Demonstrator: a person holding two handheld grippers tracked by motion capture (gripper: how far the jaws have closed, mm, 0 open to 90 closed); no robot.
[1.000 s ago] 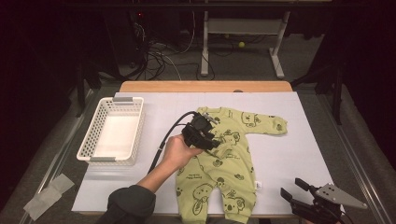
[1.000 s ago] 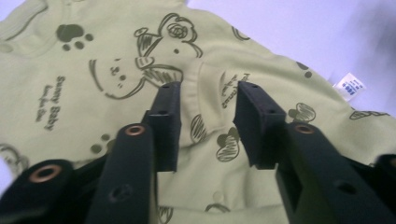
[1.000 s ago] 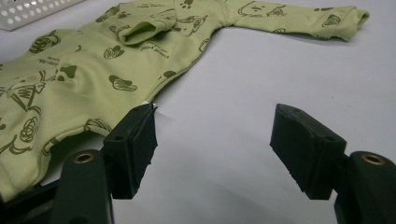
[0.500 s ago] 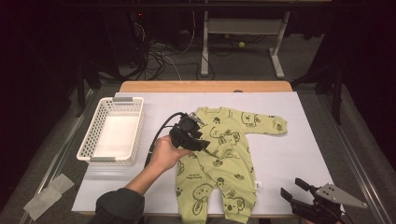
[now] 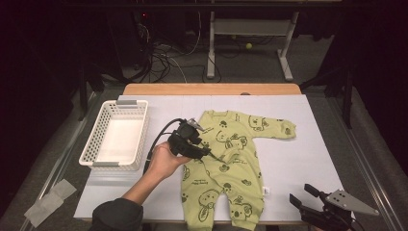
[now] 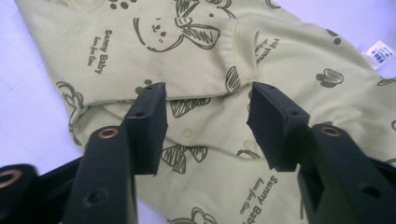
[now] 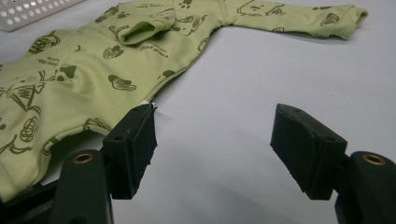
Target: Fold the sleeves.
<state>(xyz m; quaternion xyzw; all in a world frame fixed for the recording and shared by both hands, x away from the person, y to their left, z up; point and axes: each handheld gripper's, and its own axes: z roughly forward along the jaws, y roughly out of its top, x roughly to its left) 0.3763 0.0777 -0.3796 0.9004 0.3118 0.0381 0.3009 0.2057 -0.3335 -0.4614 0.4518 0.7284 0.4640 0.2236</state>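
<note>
A light green baby romper (image 5: 231, 173) with dark animal prints lies flat on the white table (image 5: 303, 149). One sleeve (image 5: 233, 144) is folded over its chest; the other stretches out to the right. A hand holds my left gripper (image 5: 209, 153) at the romper's left edge. Its jaws have just been opening and now stand open above the folded sleeve (image 6: 201, 56), pressing on nothing. In its own view the left gripper (image 6: 205, 123) hovers over the romper (image 6: 210, 158). My right gripper (image 5: 300, 194) rests open at the table's front right corner. In its own view it (image 7: 212, 135) is over bare table beside the romper (image 7: 70, 79).
A white plastic basket (image 5: 91, 144) stands empty at the left of the table, its corner (image 7: 28, 14) showing in the right gripper view. A small white label (image 5: 266, 191) sticks out at the romper's leg. Cables and desk legs lie on the floor beyond.
The left gripper has drawn back leftward off the romper's chest and its jaws have widened, leaving the sleeve folded there. The right gripper has kept still.
</note>
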